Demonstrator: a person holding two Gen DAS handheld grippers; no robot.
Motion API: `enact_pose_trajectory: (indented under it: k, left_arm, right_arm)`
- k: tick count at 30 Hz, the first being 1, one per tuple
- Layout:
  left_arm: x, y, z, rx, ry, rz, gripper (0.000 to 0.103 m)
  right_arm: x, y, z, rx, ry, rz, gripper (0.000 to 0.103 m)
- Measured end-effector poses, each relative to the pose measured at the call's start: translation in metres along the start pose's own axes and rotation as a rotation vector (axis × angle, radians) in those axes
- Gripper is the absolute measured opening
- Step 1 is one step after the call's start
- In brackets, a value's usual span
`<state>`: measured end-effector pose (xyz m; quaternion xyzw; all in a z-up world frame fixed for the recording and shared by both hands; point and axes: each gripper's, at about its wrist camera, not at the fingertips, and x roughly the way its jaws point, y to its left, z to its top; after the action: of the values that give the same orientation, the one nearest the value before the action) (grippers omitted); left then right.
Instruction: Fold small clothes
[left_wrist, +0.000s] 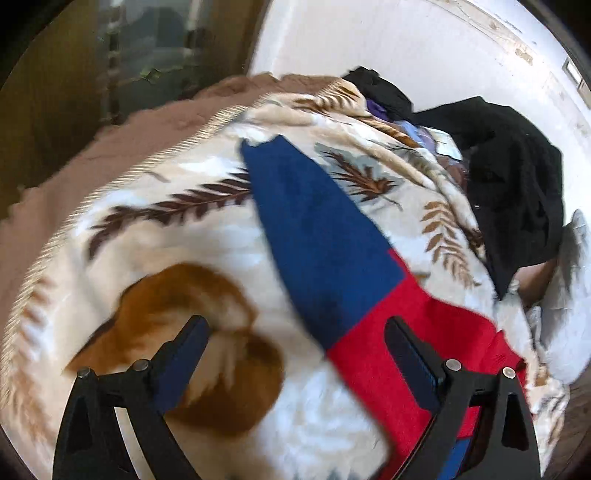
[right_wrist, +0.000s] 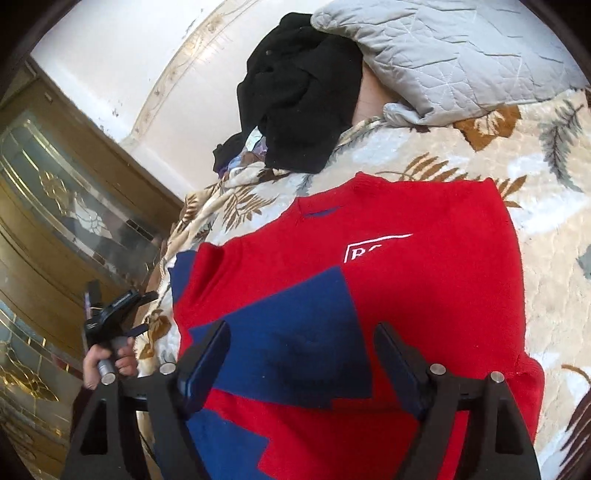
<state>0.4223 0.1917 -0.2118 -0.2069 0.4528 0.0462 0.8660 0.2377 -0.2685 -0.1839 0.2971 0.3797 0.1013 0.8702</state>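
Both the left gripper (left_wrist: 295, 328) and right gripper (right_wrist: 301, 334) hang with jaws apart, gripping nothing, over the red-and-blue sweater (right_wrist: 424, 295) on the leaf-patterned blanket (left_wrist: 207, 236).

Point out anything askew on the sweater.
One blue sleeve is folded across the red sweater, but the other blue sleeve lies stretched out over the blanket, so the fold looks lopsided.

both black two-finger grippers, left gripper (left_wrist: 295, 332) and right gripper (right_wrist: 301, 338), angle downward, fingers spread wide, gripping nothing.
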Motion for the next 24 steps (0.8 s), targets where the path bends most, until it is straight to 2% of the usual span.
enact_pose_trajectory:
  k: [2, 3, 4, 6, 8, 11, 12, 13, 15, 18, 21, 24]
  left_arm:
    - [0.011, 0.002, 0.007, -0.017, 0.010, -0.039, 0.089]
    - [0.017, 0.004, 0.011, -0.033, 0.014, -0.060, 0.075]
    - [0.025, 0.008, 0.014, -0.061, 0.032, -0.105, 0.057]
    - [0.036, 0.012, 0.017, -0.105, 0.063, -0.166, 0.046]
    - [0.047, 0.010, 0.019, -0.114, 0.067, -0.152, 0.046]
    - [0.054, 0.001, 0.022, -0.064, 0.053, -0.132, 0.046]
    - [0.054, -0.004, 0.023, -0.037, 0.046, -0.124, 0.040]
    - [0.053, -0.006, 0.024, -0.018, 0.038, -0.119, 0.022]
    - [0.051, -0.004, 0.026, -0.013, 0.019, -0.114, 0.006]
    - [0.035, -0.008, 0.026, 0.008, -0.046, -0.117, 0.004]
    - [-0.004, -0.040, 0.022, 0.142, -0.154, -0.120, 0.004]
    - [-0.040, -0.081, 0.008, 0.281, -0.215, -0.139, 0.004]
  right_arm:
    - [-0.005, -0.002, 0.001, -0.001, -0.020, 0.005, 0.083]
    - [-0.007, -0.002, 0.002, -0.003, -0.030, 0.004, 0.083]
    - [-0.008, -0.002, 0.002, -0.009, -0.034, 0.001, 0.083]
    - [-0.008, -0.004, 0.003, -0.011, -0.035, -0.008, 0.083]
    - [-0.006, -0.009, 0.005, 0.001, -0.030, -0.007, 0.083]
    - [-0.008, -0.015, 0.006, 0.024, -0.028, -0.003, 0.083]
    - [-0.009, -0.016, 0.007, 0.026, -0.031, -0.002, 0.083]
    - [-0.011, -0.017, 0.007, 0.025, -0.039, -0.005, 0.083]
    - [-0.017, -0.018, 0.009, 0.016, -0.067, -0.020, 0.083]
    - [-0.025, -0.023, 0.012, 0.020, -0.109, -0.052, 0.083]
    - [-0.034, -0.033, 0.019, 0.073, -0.148, -0.060, 0.083]
    - [-0.047, -0.042, 0.025, 0.120, -0.188, -0.063, 0.083]
